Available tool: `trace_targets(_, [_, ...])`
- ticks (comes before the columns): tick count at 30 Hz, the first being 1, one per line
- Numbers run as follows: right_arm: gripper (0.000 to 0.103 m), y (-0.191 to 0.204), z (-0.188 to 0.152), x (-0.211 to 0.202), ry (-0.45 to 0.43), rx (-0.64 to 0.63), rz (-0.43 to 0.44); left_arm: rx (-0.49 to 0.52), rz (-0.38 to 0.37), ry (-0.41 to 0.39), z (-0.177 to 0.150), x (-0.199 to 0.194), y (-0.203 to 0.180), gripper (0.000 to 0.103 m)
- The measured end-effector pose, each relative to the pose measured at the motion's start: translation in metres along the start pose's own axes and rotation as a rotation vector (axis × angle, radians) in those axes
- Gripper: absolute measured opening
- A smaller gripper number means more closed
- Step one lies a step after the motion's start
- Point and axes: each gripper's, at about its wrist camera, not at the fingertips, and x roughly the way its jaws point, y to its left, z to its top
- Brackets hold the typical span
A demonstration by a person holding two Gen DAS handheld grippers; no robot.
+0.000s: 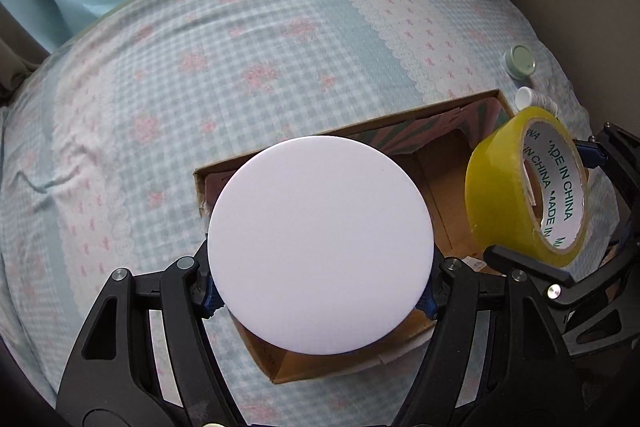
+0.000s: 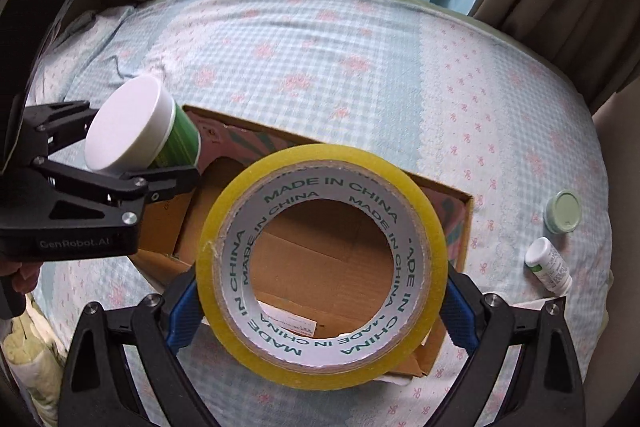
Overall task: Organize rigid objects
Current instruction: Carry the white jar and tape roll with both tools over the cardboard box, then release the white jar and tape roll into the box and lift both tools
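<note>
Cardboard box (image 2: 316, 267) is sitting open-topped on the checked bedsheet (image 1: 200, 67); all places below are given relative to the box.

Left gripper (image 1: 320, 301) is hanging over the box's near-left part, its jaws clenched on a jar (image 1: 320, 243). In the left wrist view only the jar's white lid is facing the camera, covering much of the box's interior; blue pads are pressing on its two sides. In the right wrist view the same jar (image 2: 140, 127) is showing a green striped body below the white lid, tilted, above the box's left far corner, with the left gripper (image 2: 132, 147) gripping it from the left.

Right gripper (image 2: 320, 303) is hanging over the box's middle, jaws standing wide and grasping a yellow tape roll (image 2: 324, 259) by its outer rim, blue pads on both sides. The roll's hole is facing the camera and the box floor is showing through it. In the left wrist view the tape roll (image 1: 496, 187) is showing edge-on over the box's right end, with the right gripper (image 1: 560, 211) around it.

Outside the box, to its right on the sheet, a small round green-lidded tin (image 2: 563, 211) is sitting upright, and just nearer than it a small white bottle (image 2: 548, 265) is lying on its side. Both are apart from the box wall.

Box interior is showing bare cardboard flaps and a small paper label.
</note>
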Motion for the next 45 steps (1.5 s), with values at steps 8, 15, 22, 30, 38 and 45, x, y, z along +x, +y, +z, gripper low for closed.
trace_targets(8, [0.096, 0.002, -0.004, 0.078, 0.157, -0.075, 0.009, 0.080, -0.009, 0.108, 0.000, 0.071, -0.007, 0.068])
trace_targets(15, [0.096, -0.005, -0.005, 0.102, 0.218, -0.089, 0.047, 0.123, -0.008, 0.139, 0.002, 0.090, -0.010, 0.068])
trace_targets(22, [0.096, 0.000, -0.006, 0.107, 0.221, -0.158, 0.068, 0.135, -0.059, 0.183, 0.002, 0.093, -0.016, 0.100])
trace_targets(30, [0.103, -0.025, -0.021, 0.098, 0.214, -0.085, 0.098, 0.090, -0.048, 0.118, 0.006, 0.070, -0.012, 0.103])
trace_targets(38, [0.103, -0.033, -0.023, 0.088, 0.241, -0.067, 0.065, 0.064, -0.019, 0.119, 0.010, 0.060, -0.014, 0.103])
trace_targets(45, [0.103, -0.032, -0.022, 0.068, 0.208, -0.057, 0.061, 0.040, 0.017, 0.109, 0.002, 0.037, -0.015, 0.103])
